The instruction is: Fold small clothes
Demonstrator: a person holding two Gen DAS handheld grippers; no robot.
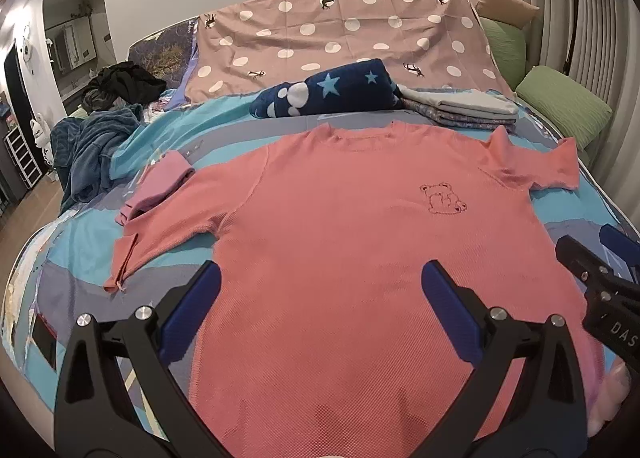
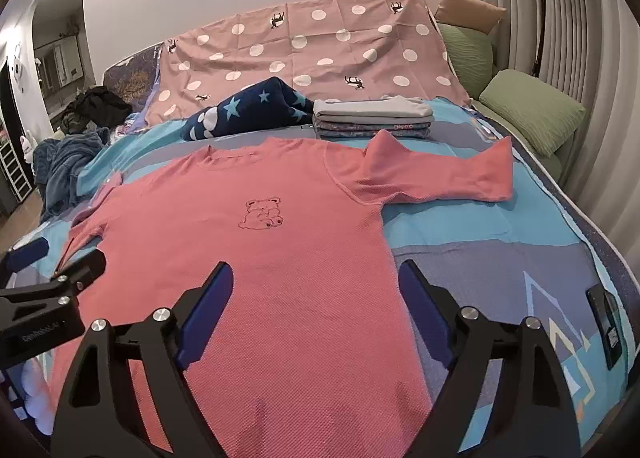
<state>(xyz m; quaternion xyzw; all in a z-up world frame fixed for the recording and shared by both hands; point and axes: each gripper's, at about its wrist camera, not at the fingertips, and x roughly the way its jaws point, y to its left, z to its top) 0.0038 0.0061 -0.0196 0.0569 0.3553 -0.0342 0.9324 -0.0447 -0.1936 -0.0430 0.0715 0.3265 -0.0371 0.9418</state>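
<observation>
Left wrist view: pink T-shirt (image 1: 360, 226) spread flat, front up, on the bed (image 1: 80, 242), collar toward the headboard end, hem nearest the cameras. Small bear outline (image 1: 443, 199) stitched on the chest. Sleeve on the view's left partly folded over itself; the other sleeve lies out to the side, rumpled, raised at the shoulder.

Left gripper (image 1: 320, 286) hangs over the lower part of the shirt, jaws wide, nothing between them. Right gripper (image 2: 316, 290) over the shirt's hem-side edge, jaws wide too, one blue pad above cloth, the other above the bed cover. Whether either one touches the fabric cannot be told from here.

Beyond the collar: rolled navy star-print garment (image 2: 244, 114), and just beside it a folded stack (image 2: 374, 120), grey on top, patterned pieces beneath. Small pink cloth (image 1: 156, 186) near the folded sleeve. Polka-dot sheet (image 1: 340, 34) behind, green pillows (image 2: 532, 114) at the far side, heap of dark blue clothing (image 1: 96, 150) at the bed's opposite edge
</observation>
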